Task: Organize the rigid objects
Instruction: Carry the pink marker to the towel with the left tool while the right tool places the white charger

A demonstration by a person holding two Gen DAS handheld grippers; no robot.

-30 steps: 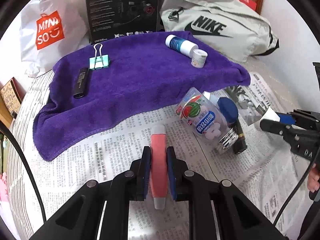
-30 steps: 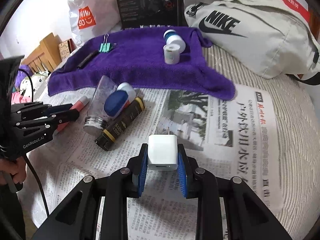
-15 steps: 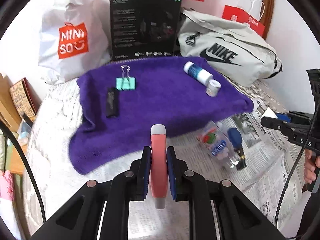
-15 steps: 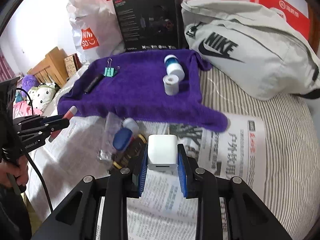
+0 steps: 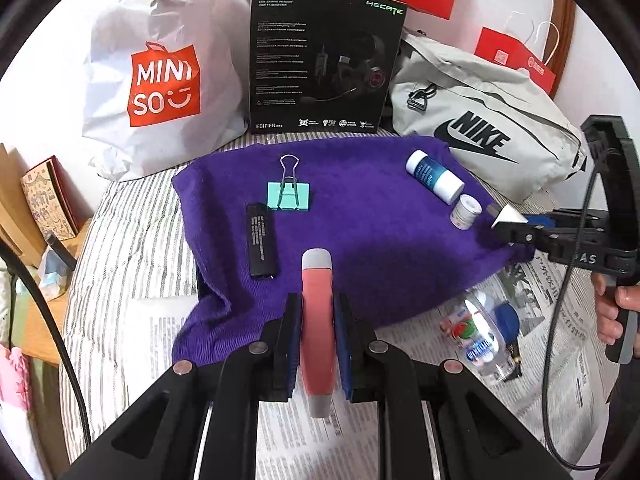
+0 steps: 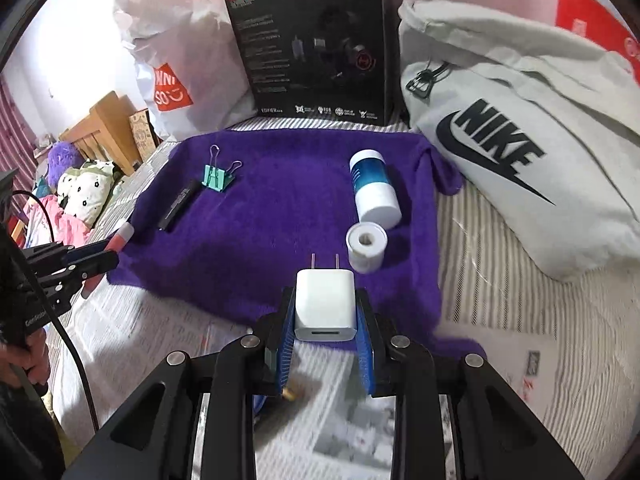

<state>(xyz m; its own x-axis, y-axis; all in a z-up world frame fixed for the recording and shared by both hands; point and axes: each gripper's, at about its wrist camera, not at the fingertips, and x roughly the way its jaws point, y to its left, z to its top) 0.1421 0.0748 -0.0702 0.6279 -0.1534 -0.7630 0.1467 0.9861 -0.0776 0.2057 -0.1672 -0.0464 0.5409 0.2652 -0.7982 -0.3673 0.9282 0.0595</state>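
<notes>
My left gripper (image 5: 317,312) is shut on a pink tube with grey ends (image 5: 317,320), held above the near edge of the purple towel (image 5: 360,248). My right gripper (image 6: 325,312) is shut on a white plug charger (image 6: 325,306), prongs forward, above the towel's (image 6: 280,216) near edge. On the towel lie a teal binder clip (image 5: 289,196), a black lighter (image 5: 261,246), a blue-and-white bottle (image 5: 434,181) and a small white roll (image 5: 465,211). The right gripper also shows in the left wrist view (image 5: 516,228), and the left gripper in the right wrist view (image 6: 92,258).
A clear bottle (image 5: 476,336) and a blue-capped item (image 5: 507,318) lie on newspaper (image 5: 560,360) at right. A Miniso bag (image 5: 160,72), a black headset box (image 5: 324,60) and a grey Nike bag (image 5: 480,128) stand behind the towel. The bed's left edge drops to clutter.
Both grippers have lifted off the newspaper and moved forward toward the towel, each still holding its object. The bottles on the newspaper now lie behind and to the side.
</notes>
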